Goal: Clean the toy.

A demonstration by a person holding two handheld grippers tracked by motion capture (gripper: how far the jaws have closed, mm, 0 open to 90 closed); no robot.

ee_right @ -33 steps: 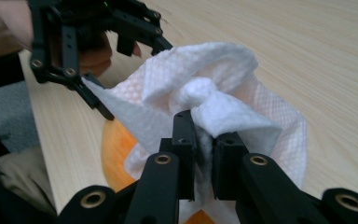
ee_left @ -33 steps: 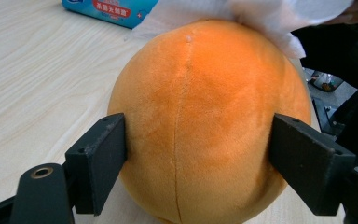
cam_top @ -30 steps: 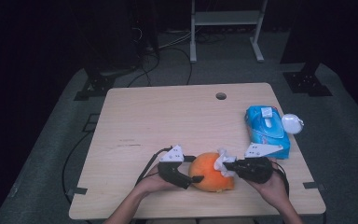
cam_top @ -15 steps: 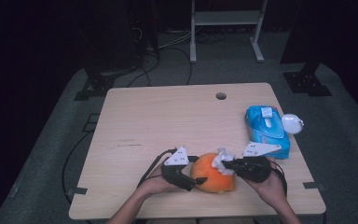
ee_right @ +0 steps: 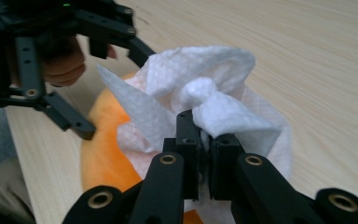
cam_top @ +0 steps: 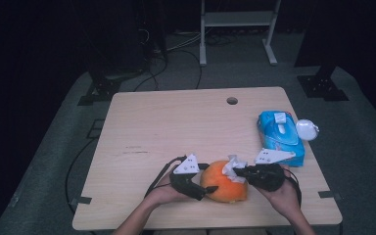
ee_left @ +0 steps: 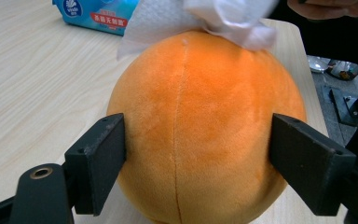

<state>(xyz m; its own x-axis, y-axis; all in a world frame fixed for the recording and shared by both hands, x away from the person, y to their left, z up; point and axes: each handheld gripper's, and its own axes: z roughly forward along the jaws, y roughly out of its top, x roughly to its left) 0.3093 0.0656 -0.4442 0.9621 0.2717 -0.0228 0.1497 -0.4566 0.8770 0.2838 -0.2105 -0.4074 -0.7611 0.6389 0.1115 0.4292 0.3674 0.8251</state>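
Count on table: 1 orange plush ball at 6 o'clock, 1 white tissue on top of it, 1 blue wipes pack at 3 o'clock, 1 white round object beside pack. 2 grippers: left gripper, right gripper.

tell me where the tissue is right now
In the high view the tissue lies on top of the orange ball near the table's front edge, pinched in the right claw.
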